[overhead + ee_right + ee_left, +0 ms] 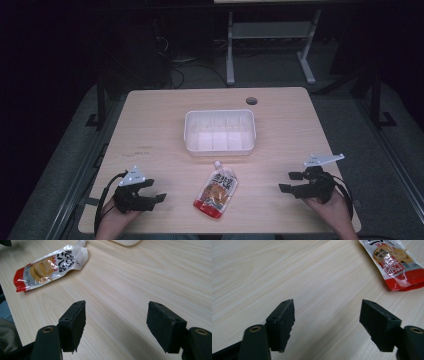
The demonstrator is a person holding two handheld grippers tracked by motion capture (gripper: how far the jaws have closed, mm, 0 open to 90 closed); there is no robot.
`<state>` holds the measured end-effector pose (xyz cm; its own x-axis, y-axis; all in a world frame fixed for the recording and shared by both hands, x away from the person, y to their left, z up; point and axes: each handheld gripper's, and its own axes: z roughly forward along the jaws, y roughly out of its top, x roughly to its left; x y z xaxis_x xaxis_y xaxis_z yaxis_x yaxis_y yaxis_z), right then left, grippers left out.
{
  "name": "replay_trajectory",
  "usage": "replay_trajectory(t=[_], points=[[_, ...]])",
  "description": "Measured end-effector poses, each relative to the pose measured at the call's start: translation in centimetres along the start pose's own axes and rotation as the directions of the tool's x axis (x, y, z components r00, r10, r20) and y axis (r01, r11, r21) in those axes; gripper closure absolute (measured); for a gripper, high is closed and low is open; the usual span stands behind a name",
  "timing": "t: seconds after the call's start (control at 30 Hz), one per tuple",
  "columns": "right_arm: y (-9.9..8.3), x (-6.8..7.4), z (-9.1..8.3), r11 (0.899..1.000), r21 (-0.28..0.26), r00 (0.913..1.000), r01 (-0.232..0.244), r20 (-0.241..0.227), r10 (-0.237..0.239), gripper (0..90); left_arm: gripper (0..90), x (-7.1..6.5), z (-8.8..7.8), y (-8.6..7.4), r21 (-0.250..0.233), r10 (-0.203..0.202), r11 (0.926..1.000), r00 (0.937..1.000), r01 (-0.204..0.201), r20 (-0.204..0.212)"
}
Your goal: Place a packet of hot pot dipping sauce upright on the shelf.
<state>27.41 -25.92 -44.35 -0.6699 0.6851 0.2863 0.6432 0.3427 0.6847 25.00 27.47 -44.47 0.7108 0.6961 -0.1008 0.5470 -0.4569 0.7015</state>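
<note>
1. Two grippers sit at the near edge of the wooden table (150, 120) in the high view: left gripper (152, 191) and right gripper (290, 181), both gaping wide and holding nothing. The sauce pouch (216, 190) lies flat between them, just in front of the white bin (220, 131).
2. Left gripper view: jaws spread apart over bare wood, pouch (395, 263) off at top right, not touching.
3. Right gripper view: same deal, jaws wide, pouch (50, 266) up at top left, well clear.
</note>
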Motion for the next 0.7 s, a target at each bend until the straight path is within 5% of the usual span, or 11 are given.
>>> replay_trajectory(t=[0.37,0.7], points=[[1.5,1.4,1.4,0.999,0.015,0.9987,0.034,-0.039,-0.033,30.4,37.9,-0.7,0.3,0.7,0.024,0.017,0.9995,0.9992,-0.018,0.035],[3.6,2.1,2.3,0.998,0.005,0.9976,0.059,-0.037,-0.059,35.7,48.6,-1.1,0.4,1.9,0.000,0.014,0.9999,0.9982,-0.014,0.059]])
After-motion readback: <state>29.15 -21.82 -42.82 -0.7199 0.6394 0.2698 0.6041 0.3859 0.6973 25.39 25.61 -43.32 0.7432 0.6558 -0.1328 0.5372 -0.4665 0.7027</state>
